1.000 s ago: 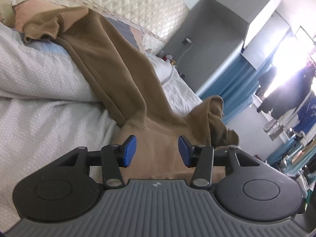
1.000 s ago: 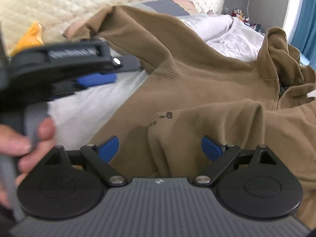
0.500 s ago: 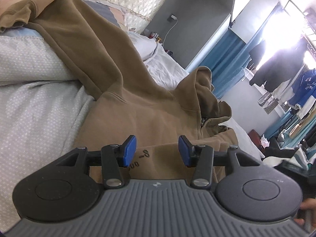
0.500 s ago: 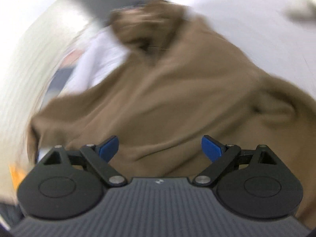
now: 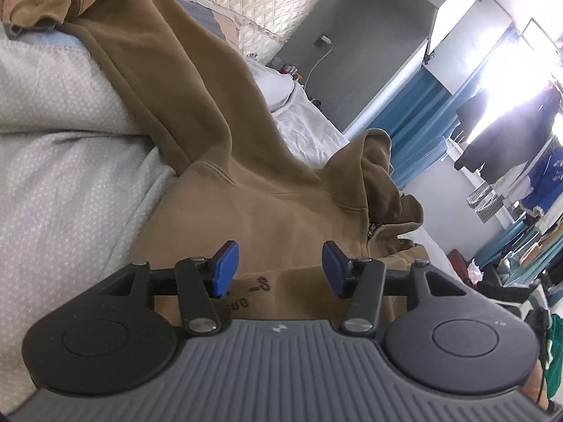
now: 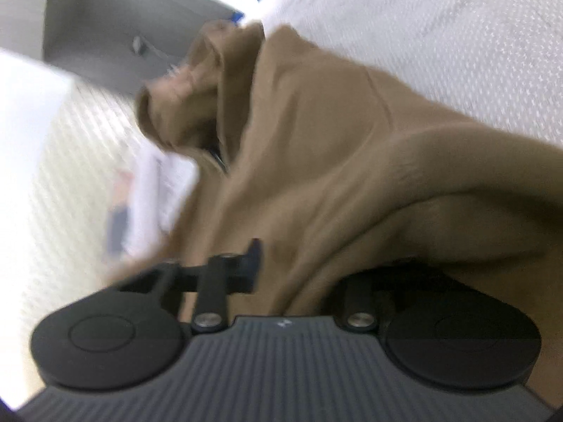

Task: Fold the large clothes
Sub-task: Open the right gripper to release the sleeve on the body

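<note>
I am closing my right gripper (image 6: 281, 267) on a fold of the brown hoodie (image 5: 267, 190), and the jaws are coming together with cloth bunched between them; the picture is blurred and the right-hand pad is buried under fabric, so I cannot tell whether the pads are pressing yet. The hoodie is lying spread across the bed (image 5: 63, 211), its hood (image 5: 380, 176) heaped toward 2 o'clock in the left wrist view and one long sleeve (image 5: 147, 56) trailing off toward 11 o'clock over a pillow (image 5: 52, 91). My left gripper (image 5: 279, 269) is hovering above the chest, near the printed lettering (image 5: 257, 286), its jaws parted and easing wider, holding nothing. To do this step well, I am judging that the right jaws should be taking a clean bite through one edge of the garment, not a thick wad of several layers, since a wad will likely slip or drag the whole body along. I am reckoning the left jaws should be settling on the matching edge at the opposite side, so both hands are lifting evenly and the fold line is staying straight. The loose sleeve and the bulky hood are looking likely to bunch, so I am planning on tucking them flat first.
</note>
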Tool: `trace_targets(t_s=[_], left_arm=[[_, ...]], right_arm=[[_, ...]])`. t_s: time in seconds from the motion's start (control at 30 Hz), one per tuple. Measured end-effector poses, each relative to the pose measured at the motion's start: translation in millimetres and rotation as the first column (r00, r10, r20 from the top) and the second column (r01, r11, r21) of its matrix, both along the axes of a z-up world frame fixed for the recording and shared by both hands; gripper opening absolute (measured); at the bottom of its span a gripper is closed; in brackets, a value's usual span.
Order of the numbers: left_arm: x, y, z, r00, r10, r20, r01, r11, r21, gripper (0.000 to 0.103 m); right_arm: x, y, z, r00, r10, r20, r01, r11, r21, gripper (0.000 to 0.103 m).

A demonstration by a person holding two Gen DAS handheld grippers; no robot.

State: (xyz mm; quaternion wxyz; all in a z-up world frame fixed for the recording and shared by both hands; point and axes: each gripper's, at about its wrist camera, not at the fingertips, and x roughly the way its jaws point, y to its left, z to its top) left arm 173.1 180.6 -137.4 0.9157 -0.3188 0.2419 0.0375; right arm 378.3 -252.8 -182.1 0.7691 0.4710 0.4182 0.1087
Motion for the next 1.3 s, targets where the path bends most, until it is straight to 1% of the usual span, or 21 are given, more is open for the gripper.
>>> trace_targets(t_s=[0.03, 0.1, 0.17, 0.2, 0.27, 0.33, 0.4, 0.47, 0.57, 0.63, 0.7, 0.77, 0.83, 0.87, 1.0, 1.07, 1.17, 1.2, 1.23, 1.27, 1.3], left_arm=[[0, -1, 0, 1.000, -0.004, 0.006, 0.004, 1.000, -0.002, 0.058], [0, -5, 1, 1.000, -0.018, 0.013, 0.017, 1.000, 0.004, 0.059], [0, -10, 3, 0.999, -0.032, 0.018, 0.032, 0.999, 0.014, 0.059], [0, -12, 4, 0.999, -0.041, 0.020, 0.041, 0.999, 0.018, 0.059], [1, -17, 5, 0.998, -0.064, 0.021, 0.064, 0.998, 0.026, 0.059], [2, -23, 4, 0.996, -0.085, 0.013, 0.085, 0.995, 0.043, 0.059], [4, -29, 2, 0.995, -0.104, 0.002, 0.104, 0.992, 0.066, 0.059], [8, -35, -1, 0.992, -0.125, -0.016, 0.126, 0.989, 0.082, 0.059], [12, -43, -7, 0.987, -0.155, -0.044, 0.159, 0.983, 0.090, 0.059], [14, -49, -11, 0.981, -0.180, -0.070, 0.186, 0.977, 0.101, 0.059], [15, -53, -13, 0.979, -0.186, -0.088, 0.196, 0.973, 0.121, 0.059], [15, -53, -15, 0.978, -0.180, -0.102, 0.192, 0.974, 0.122, 0.059], [16, -52, -18, 0.978, -0.170, -0.120, 0.183, 0.977, 0.107, 0.059], [17, -51, -19, 0.978, -0.164, -0.131, 0.178, 0.979, 0.102, 0.059], [17, -48, -26, 0.972, -0.143, -0.187, 0.159, 0.984, 0.075, 0.059], [17, -49, -28, 0.969, -0.142, -0.203, 0.158, 0.985, 0.065, 0.058], [16, -54, -30, 0.964, -0.155, -0.216, 0.174, 0.982, 0.072, 0.058], [15, -56, -30, 0.962, -0.160, -0.220, 0.180, 0.981, 0.073, 0.058], [15, -58, -30, 0.960, -0.165, -0.224, 0.186, 0.980, 0.074, 0.058], [14, -61, -30, 0.959, -0.169, -0.229, 0.191, 0.979, 0.077, 0.058], [13, -64, -30, 0.957, -0.169, -0.237, 0.193, 0.978, 0.083, 0.058]], right_arm=[[0, -9, 2, 1.000, -0.018, 0.009, 0.018, 0.999, 0.036, 0.019], [-1, -26, 12, 0.997, -0.066, 0.050, 0.062, 0.995, 0.074, 0.017], [-5, -44, 23, 0.987, -0.116, 0.113, 0.111, 0.992, 0.054, 0.016], [-6, -55, 30, 0.977, -0.157, 0.146, 0.155, 0.988, 0.024, 0.016], [-12, -76, 34, 0.957, -0.243, 0.161, 0.244, 0.970, 0.014, 0.016], [-16, -103, 24, 0.929, -0.351, 0.117, 0.346, 0.936, 0.060, 0.016], [-18, -122, 7, 0.909, -0.417, 0.026, 0.414, 0.907, 0.072, 0.016], [-19, -129, -8, 0.906, -0.419, -0.052, 0.421, 0.906, 0.044, 0.015], [-21, -124, -8, 0.907, -0.418, -0.053, 0.419, 0.908, 0.003, 0.019], [-20, -116, 1, 0.915, -0.401, -0.047, 0.401, 0.916, -0.025, 0.023], [-18, -104, 9, 0.932, -0.361, -0.038, 0.359, 0.932, -0.059, 0.031], [-10, -91, 16, 0.948, -0.314, -0.042, 0.309, 0.945, -0.106, 0.060], [-20, -80, 28, 0.964, -0.266, -0.022, 0.260, 0.954, -0.150, 0.071], [-28, -76, 34, 0.971, -0.241, -0.007, 0.236, 0.955, -0.178, 0.072], [-52, -53, 58, 0.989, -0.121, 0.089, 0.142, 0.946, -0.292, 0.072], [-58, -42, 64, 0.989, -0.055, 0.139, 0.098, 0.941, -0.324, 0.071], [-49, -17, 63, 0.984, 0.066, 0.165, -0.005, 0.938, -0.347, 0.069], [-48, -14, 61, 0.981, 0.103, 0.166, -0.041, 0.941, -0.337, 0.065], [-49, -10, 56, 0.978, 0.134, 0.161, -0.074, 0.939, -0.335, 0.055], [-46, 1, 51, 0.973, 0.179, 0.148, -0.118, 0.930, -0.348, 0.047], [-43, 10, 47, 0.967, 0.217, 0.133, -0.155, 0.917, -0.366, 0.043]])
